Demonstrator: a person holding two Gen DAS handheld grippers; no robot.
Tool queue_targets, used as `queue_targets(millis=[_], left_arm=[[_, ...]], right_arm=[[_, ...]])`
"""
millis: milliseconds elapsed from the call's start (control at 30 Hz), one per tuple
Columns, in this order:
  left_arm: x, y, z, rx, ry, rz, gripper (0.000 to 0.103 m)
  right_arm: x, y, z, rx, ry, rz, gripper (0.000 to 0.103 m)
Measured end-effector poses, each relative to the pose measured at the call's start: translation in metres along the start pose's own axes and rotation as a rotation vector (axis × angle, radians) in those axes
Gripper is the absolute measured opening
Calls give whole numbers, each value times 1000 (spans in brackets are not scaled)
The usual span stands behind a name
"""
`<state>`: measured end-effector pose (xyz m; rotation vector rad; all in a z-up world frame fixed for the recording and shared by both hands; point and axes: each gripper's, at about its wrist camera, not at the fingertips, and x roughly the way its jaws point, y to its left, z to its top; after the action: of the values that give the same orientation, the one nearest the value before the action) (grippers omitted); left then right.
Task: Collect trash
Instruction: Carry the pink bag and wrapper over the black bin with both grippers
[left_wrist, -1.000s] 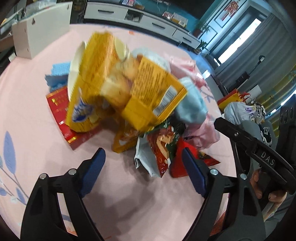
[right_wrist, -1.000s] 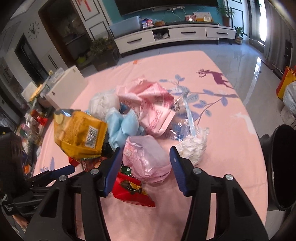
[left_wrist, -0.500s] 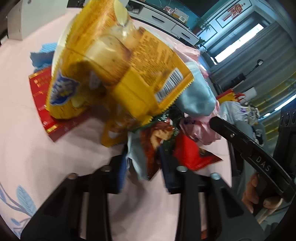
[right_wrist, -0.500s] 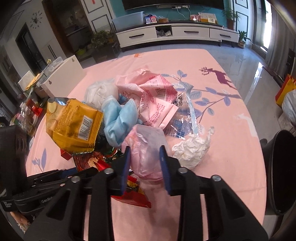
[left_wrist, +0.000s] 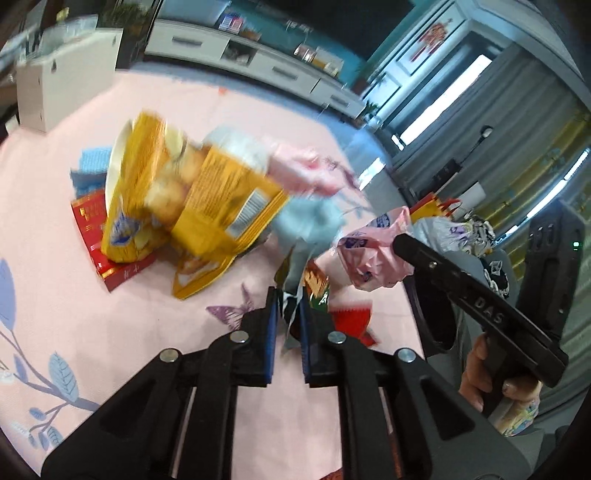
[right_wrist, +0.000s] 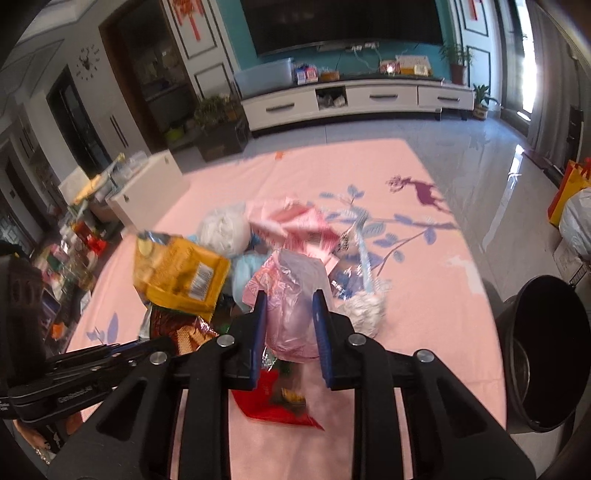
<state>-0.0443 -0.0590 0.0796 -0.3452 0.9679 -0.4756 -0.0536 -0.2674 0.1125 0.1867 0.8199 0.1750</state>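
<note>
A heap of trash lies on the pink tablecloth (right_wrist: 406, 206). My left gripper (left_wrist: 287, 314) is shut on the edge of a silver-and-red snack wrapper (left_wrist: 295, 280), lifted off the cloth. My right gripper (right_wrist: 289, 314) is shut on a crumpled pink plastic bag (right_wrist: 291, 295), which also shows in the left wrist view (left_wrist: 373, 254). Yellow chip bags (left_wrist: 192, 199) lie at the heap's left, one also in the right wrist view (right_wrist: 181, 273). A light blue cloth (left_wrist: 310, 221), white wads (right_wrist: 225, 229) and pink packets (right_wrist: 299, 225) sit behind. A red wrapper (right_wrist: 273, 402) lies under my right gripper.
A black trash bin (right_wrist: 546, 354) stands on the floor past the table's right edge. A white box (right_wrist: 147, 192) sits at the table's far left. A flat red packet (left_wrist: 107, 236) lies under the yellow bags. The table edge runs close on the right.
Both grippers closed, the left on the snack wrapper, the right on the pink bag, and lifted them up from the heap. The views have tilted upward.
</note>
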Motion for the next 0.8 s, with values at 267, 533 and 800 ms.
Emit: queue_targets(millis=[267, 533, 800], left_arm=[[-36, -45, 6, 61, -138, -34, 10], [-6, -109, 1, 155, -156, -48, 10], [43, -179, -13, 237, -101, -94, 10]], right_arm=[[-42, -20, 6, 41, -118, -52, 26], [-80, -64, 3, 135, -218, -170, 26], [-110, -135, -13, 324, -277, -315, 26]])
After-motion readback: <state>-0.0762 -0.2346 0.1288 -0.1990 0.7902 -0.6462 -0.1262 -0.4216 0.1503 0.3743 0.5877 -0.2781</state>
